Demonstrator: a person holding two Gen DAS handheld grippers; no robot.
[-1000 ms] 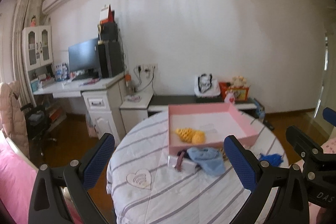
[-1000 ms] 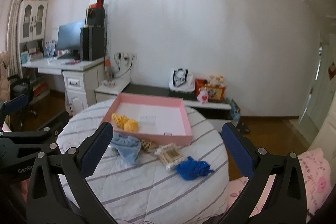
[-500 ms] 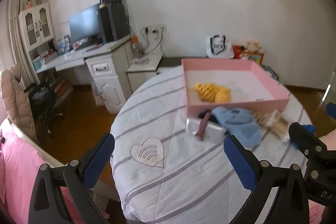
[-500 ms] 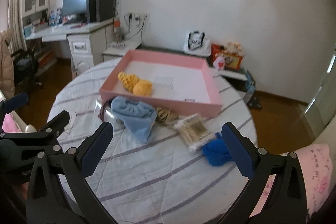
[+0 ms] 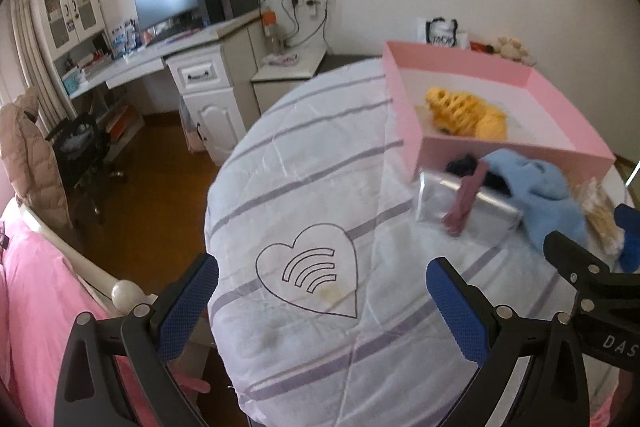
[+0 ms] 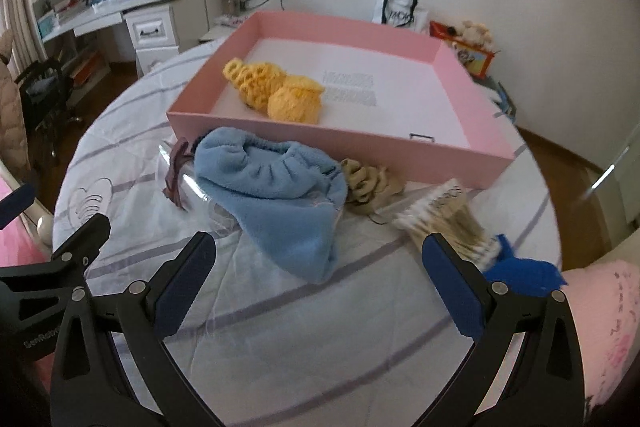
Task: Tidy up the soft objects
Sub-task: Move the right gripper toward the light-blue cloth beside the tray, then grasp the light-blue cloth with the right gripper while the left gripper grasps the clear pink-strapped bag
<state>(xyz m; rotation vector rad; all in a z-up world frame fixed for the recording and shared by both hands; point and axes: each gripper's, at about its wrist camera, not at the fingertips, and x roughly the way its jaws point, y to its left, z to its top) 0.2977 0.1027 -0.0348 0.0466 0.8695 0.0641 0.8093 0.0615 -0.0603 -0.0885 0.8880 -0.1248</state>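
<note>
Yellow knit piece (image 6: 276,91) already in pink tray (image 6: 460,143); blue cloth (image 6: 276,187), beige scrunchie (image 6: 370,183), possibly a dark-blue item at 4 o'clock remain on bench (image 6: 280,327). Both claws, left claw (image 5: 322,301) and right claw (image 6: 318,273), spread, empty

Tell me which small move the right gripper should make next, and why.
Probably lower the right gripper onto the light blue fleece cloth. Its fingers are open and empty, the cloth lies just ahead of them, outside the pink box, where only the yellow knitted item sits.
</note>
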